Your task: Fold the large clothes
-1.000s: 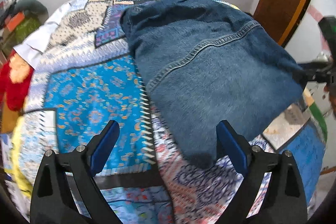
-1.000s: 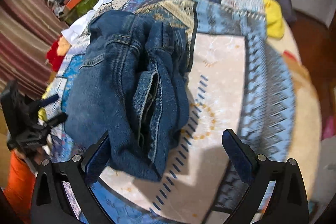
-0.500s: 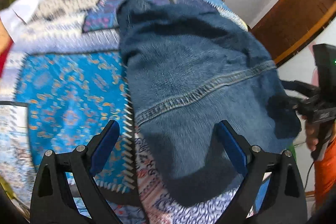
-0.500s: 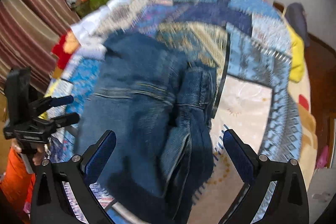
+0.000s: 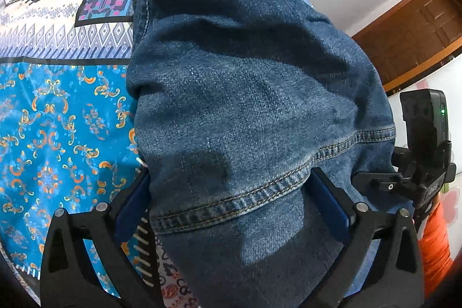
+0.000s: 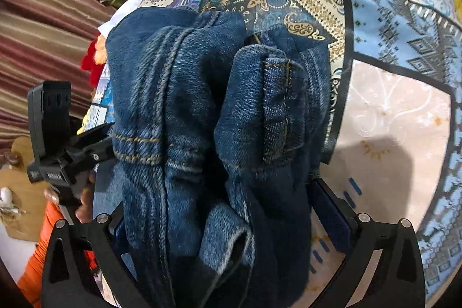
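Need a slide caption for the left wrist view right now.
Open left gripper straddling the near end of the folded jeans on a patterned bedspread, right gripper at the edge.

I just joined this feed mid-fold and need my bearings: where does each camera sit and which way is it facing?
Left wrist: on the left claw, angled down at the jeans on the patterned bedspread; its own wide-open fingers straddle the denim, the right claw and an orange sleeve at the right edge.
Right wrist: on the right claw, angled down at the bunched jeans; the left claw and hand at left.
Shared: jeans, bedspread, each other's claw.
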A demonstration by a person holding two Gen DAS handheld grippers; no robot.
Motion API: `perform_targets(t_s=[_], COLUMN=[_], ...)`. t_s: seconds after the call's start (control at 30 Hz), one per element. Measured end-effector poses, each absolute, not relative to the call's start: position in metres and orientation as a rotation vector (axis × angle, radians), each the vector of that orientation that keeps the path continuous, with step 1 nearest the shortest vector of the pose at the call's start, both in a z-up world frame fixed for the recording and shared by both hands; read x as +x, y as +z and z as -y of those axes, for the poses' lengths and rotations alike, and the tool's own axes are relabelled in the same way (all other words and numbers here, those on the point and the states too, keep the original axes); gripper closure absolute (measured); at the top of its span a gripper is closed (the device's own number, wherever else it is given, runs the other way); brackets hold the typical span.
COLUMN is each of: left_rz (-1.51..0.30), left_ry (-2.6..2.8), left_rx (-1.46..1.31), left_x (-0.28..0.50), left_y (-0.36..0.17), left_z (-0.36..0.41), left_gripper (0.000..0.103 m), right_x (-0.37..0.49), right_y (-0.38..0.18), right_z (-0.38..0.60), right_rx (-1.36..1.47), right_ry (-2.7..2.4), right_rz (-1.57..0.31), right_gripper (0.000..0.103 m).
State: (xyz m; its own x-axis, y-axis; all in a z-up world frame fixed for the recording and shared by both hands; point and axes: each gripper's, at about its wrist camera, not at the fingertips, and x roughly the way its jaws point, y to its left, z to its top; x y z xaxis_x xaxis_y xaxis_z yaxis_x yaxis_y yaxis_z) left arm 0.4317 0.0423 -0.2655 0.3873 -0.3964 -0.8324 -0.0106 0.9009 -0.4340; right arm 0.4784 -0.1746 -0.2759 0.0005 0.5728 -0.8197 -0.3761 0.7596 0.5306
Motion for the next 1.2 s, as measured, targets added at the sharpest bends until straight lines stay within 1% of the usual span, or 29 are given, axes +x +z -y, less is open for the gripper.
perform_targets(t_s=[0.1,0.13,0.17,0.23,0.27,0.33,0.4,0.43,0.5,0.57,0.6,0.63,0.77,0.9,0.97,1.1,1.2], left_rz=[-1.151,-1.148,-1.135,-1.112,-1.098,-1.083,-1.063,-1.057,-1.031,-1.003,-0.99,-0.983,-0.986,-0.966,-0.998,-1.073,-1.077], left_ry=[-0.254,-0.253,-0.249,-0.242,-0.241,-0.244,-0.235,-0.233,-0.228,-0.225,-0.223,-0.225,-0.179,-0.122,-0.09,-0.036,-0.012], left_rx=[-0.415,-0.415,-0.411,-0.4,-0.395,-0.387,-0.372,-0.362,-0.325,-0.317,-0.302,-0.294,-0.297,-0.333,-0.349,-0.362,-0.33], left_x=[0.43,0.429,0.426,0.423,0.42,0.416,0.411,0.409,0.401,0.391,0.386,0.383,0.367,0.348,0.343,0.341,0.343], left_y=[-0.264,-0.262,-0.258,-0.25,-0.244,-0.235,-0.223,-0.22,-0.205,-0.194,-0.186,-0.181,-0.162,-0.156,-0.168,-0.206,-0.221], left_z=[-0.041,-0.041,-0.04,-0.04,-0.041,-0.044,-0.045,-0.048,-0.051,-0.058,-0.062,-0.065,-0.092,-0.129,-0.148,-0.173,-0.174], left_gripper=[0.001,0.006,0.008,0.02,0.022,0.03,0.032,0.034,0.036,0.038,0.041,0.043,0.044,0.047,0.048,0.054,0.054], right_x=[0.478,0.477,0.476,0.472,0.47,0.466,0.463,0.46,0.456,0.452,0.449,0.445,0.424,0.41,0.408,0.415,0.424], right_y=[-0.273,-0.27,-0.267,-0.259,-0.254,-0.245,-0.235,-0.229,-0.217,-0.203,-0.198,-0.19,-0.171,-0.18,-0.191,-0.221,-0.235], right_z=[0.17,0.168,0.164,0.159,0.157,0.154,0.151,0.145,0.134,0.119,0.116,0.11,0.079,0.048,0.035,0.007,0.007], right_rx=[0.201,0.204,0.193,0.186,0.181,0.186,0.185,0.163,0.121,0.096,0.102,0.109,0.073,0.102,0.112,0.092,0.102], right_ry=[0.735,0.729,0.713,0.709,0.707,0.699,0.687,0.683,0.668,0.68,0.699,0.718,0.757,0.812,0.831,0.85,0.861], right_rz=[-1.349,-1.329,-1.321,-1.301,-1.289,-1.276,-1.259,-1.252,-1.237,-1.221,-1.214,-1.206,-1.168,-1.198,-1.219,-1.262,-1.276], right_gripper=[0.001,0.006,0.008,0.019,0.022,0.037,0.044,0.049,0.052,0.058,0.062,0.063,0.063,0.064,0.064,0.064,0.064])
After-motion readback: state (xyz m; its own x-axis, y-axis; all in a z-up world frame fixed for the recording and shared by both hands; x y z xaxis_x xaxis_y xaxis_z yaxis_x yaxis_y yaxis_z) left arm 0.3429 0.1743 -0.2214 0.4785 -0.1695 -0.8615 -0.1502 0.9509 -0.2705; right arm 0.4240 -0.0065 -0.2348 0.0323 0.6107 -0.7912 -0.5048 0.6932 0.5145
